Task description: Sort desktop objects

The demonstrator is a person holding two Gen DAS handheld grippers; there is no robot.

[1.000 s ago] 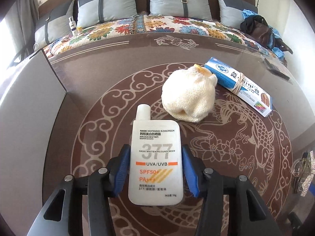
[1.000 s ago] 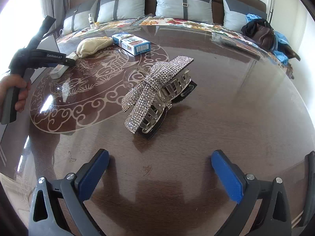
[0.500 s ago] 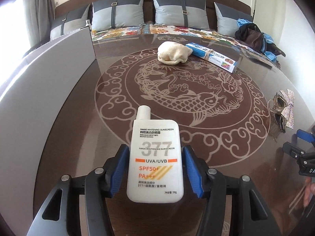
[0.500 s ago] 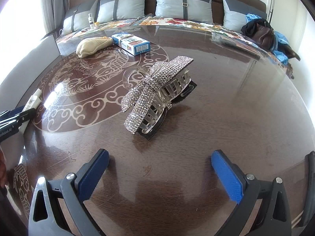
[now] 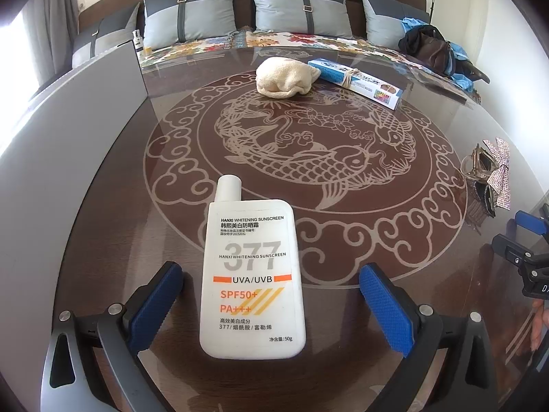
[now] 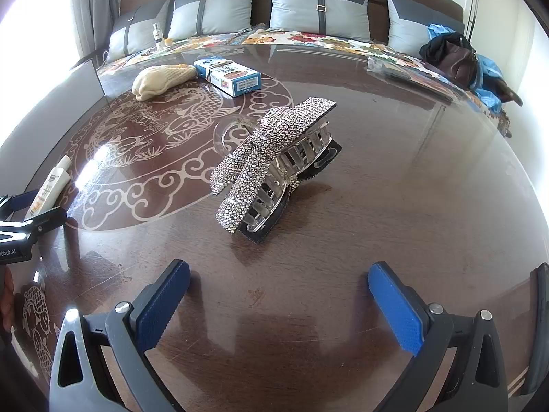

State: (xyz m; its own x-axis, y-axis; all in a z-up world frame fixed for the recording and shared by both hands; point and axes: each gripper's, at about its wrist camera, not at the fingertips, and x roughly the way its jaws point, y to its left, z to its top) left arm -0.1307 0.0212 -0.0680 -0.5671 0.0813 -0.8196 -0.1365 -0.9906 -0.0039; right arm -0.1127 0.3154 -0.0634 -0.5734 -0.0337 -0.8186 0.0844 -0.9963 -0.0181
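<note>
The sunscreen bottle (image 5: pixel 252 285) lies flat on the table (image 5: pixel 429 274), label up, cap pointing toward the koi pattern. My left gripper (image 5: pixel 271 304) is opening around it; both blue pads stand clear of its sides, so I have it released. Further off I see the cream knitted pouch (image 5: pixel 284 77) touching the blue box (image 5: pixel 357 82). My right gripper (image 6: pixel 279 304) hangs spread wide and empty, just short of the rhinestone hair claw (image 6: pixel 274 158).

Glossy brown table (image 6: pixel 394 171); grey cushions (image 5: pixel 295 7) on sofa behind; bright window (image 6: pixel 20 3) left.
</note>
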